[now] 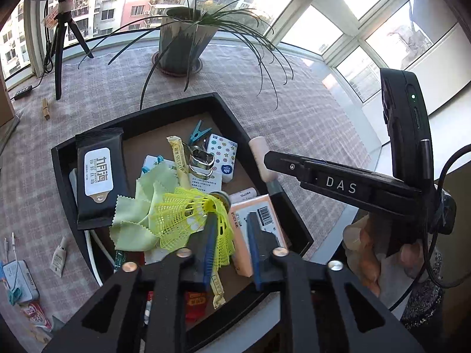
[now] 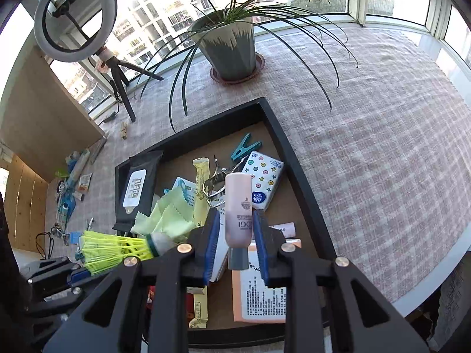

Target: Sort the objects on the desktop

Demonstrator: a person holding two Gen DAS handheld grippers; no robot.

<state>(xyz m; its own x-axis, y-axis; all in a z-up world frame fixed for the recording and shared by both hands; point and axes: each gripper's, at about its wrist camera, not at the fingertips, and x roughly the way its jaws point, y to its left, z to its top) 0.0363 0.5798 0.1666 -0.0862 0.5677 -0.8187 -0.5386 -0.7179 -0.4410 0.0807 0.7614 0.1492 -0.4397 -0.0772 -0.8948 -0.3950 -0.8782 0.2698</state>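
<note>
Over the black tray [image 1: 66, 158], the left hand-held gripper [image 1: 229, 250] stands partly apart with a yellow shuttlecock [image 1: 191, 217] between its blue pads. The right hand-held gripper [image 2: 237, 247] brackets a pink tube [image 2: 238, 206] (grey cap down), contact unclear, above the cluttered tray.

The left claw [image 1: 229, 229] pointed steeply downward, its blue pads apart; the right claw [image 2: 237, 232] angled down likewise, pads parted; a hand [image 1: 374, 253] gripped its handle.

Sitting in one black tray [image 2: 297, 158]: one yellow shuttlecock [image 1: 188, 217], one wipes pack [image 1: 98, 176], one blue clothespin [image 2: 245, 146]. Standing behind: one potted plant [image 2: 231, 50].
</note>
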